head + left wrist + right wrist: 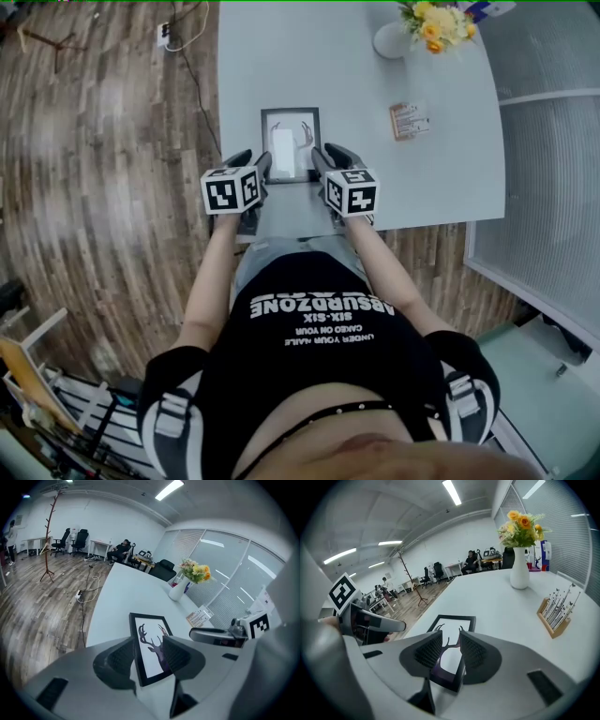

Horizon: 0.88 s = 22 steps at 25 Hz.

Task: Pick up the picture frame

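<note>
A pale grey desk with a rounded far end stands on a floor of mixed brown wood planks. A power strip with a looping cable lies on the planks beside the desk. Along the desk's other side runs a partition of ribbed, blind-like panels in pale frames. Farther back, a bare wooden coat stand rises from the floor, and dark office chairs sit at small desks against a white wall. Long strip lights glow on the white ceiling.
</note>
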Each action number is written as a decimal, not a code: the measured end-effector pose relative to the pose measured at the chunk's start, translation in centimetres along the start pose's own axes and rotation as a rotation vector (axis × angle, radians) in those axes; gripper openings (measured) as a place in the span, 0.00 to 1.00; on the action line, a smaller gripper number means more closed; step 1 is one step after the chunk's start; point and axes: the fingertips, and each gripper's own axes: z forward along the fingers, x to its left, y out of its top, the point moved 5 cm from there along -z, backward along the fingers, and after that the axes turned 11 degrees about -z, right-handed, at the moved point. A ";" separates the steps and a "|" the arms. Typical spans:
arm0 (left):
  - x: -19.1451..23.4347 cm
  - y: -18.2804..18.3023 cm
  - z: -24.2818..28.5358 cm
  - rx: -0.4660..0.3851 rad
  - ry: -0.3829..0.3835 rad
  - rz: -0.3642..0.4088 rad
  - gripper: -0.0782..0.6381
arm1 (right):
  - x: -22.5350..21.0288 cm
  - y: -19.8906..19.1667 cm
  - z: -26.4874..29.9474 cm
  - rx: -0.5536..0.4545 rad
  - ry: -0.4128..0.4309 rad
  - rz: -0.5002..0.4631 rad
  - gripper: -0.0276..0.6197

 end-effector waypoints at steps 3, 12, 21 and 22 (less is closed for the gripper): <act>0.7 0.2 1.3 0.009 0.005 -0.033 0.36 | -0.7 -0.8 1.3 0.033 -0.002 0.020 0.24; 2.0 -0.2 4.9 0.075 0.037 -0.054 0.36 | -2.4 -2.8 4.7 0.110 -0.008 0.055 0.24; 3.1 -1.1 6.4 0.127 0.048 -0.077 0.36 | -2.8 -4.1 6.1 0.166 -0.002 0.072 0.24; 3.2 -1.1 6.5 0.133 0.048 -0.078 0.36 | -2.9 -4.3 6.3 0.171 -0.001 0.074 0.24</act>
